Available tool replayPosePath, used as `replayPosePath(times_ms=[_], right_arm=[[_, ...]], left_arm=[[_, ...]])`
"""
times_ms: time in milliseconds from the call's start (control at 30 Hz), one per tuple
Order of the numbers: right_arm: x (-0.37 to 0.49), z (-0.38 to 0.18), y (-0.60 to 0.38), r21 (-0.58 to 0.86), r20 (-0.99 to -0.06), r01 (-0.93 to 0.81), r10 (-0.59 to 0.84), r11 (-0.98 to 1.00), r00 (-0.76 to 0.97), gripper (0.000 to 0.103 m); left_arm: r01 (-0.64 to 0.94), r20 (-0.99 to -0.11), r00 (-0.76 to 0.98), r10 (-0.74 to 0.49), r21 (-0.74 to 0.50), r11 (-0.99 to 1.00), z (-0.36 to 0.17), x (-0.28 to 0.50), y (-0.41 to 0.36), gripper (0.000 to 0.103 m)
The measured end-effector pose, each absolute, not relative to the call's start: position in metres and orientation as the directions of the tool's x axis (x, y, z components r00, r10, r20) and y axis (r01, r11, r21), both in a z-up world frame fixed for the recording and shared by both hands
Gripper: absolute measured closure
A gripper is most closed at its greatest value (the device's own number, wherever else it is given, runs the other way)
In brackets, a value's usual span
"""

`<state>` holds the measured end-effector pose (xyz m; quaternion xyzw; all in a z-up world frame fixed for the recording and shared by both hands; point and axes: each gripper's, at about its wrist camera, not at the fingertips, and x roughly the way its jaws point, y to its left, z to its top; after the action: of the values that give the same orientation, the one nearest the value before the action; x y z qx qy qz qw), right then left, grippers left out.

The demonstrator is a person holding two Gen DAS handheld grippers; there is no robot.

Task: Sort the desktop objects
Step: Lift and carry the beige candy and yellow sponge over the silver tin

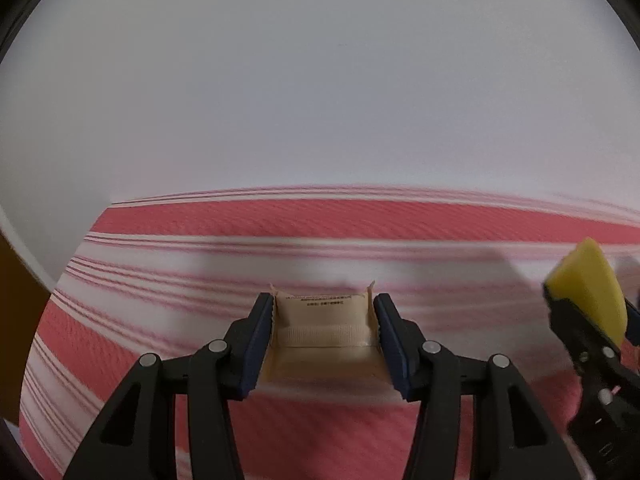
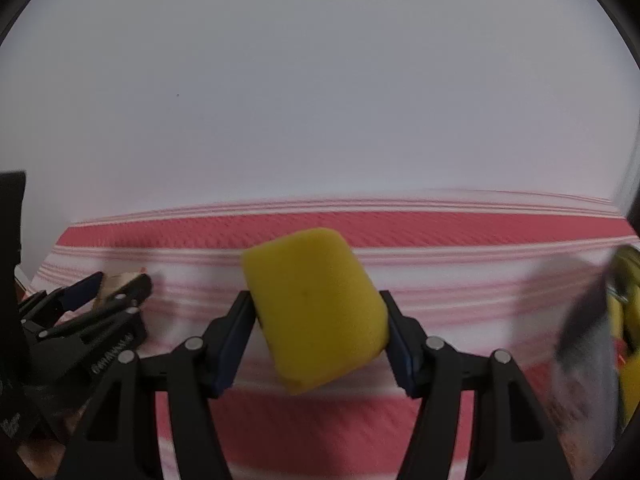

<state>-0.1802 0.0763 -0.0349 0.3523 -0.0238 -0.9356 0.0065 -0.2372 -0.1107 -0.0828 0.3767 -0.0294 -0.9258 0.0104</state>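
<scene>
L gripper [image 1: 323, 312] pinches a beige packet [image 1: 323, 322] w/ dark print near its far edge. Packet sits square btwn the two blue-padded fingers [image 1: 256, 344], both pads pressed on its sides, edges curled up against them; far end sticks out just past the tips. It's lifted off the red-and-white striped cloth [image 1: 280, 220], which shows blurred beneath and beyond. In the right wrist view the same gripper [image 2: 120, 282] shows at far left, a bit of beige btwn its tips.

R gripper [image 2: 318, 304] is clamped on a yellow sponge [image 2: 316, 308]. Sponge is tilted, top leaning left, its bottom corner hanging below the pads; most of it rises above and ahead of the fingertips. From the left wrist view it appears at far right [image 1: 588, 288], held up over the cloth [image 2: 400, 224], well apart from the packet.

Far right edge of the right wrist view: blurred yellow and grey items [image 2: 624, 300], can't tell what. Plain pale wall [image 2: 320, 80] behind everything.
</scene>
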Motion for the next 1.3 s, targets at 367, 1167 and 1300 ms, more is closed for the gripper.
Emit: replayPosePath(times_ms=[367, 1167, 1300], right_arm=[[-0.122, -0.038, 0.079, 0.034, -0.65, -0.02, -0.007, -0.999, -0.76, 0.041], [-0.074, -0.034, 0.073, 0.018, -0.621, 0.01, -0.019, -1.0, -0.784, 0.04], [-0.065, -0.034, 0.072, 0.02, -0.615, 0.012, -0.022, -1.0, -0.788, 0.04]], left_arm=[[0.004, -0.644, -0.762, -0.065, 0.095, -0.995, -0.083, -0.177, -0.091, 0.049], [0.047, -0.651, -0.759, 0.013, -0.074, -0.996, -0.077, -0.102, -0.121, 0.049], [0.04, -0.652, -0.758, 0.031, -0.093, -0.995, -0.078, -0.091, -0.126, 0.049]])
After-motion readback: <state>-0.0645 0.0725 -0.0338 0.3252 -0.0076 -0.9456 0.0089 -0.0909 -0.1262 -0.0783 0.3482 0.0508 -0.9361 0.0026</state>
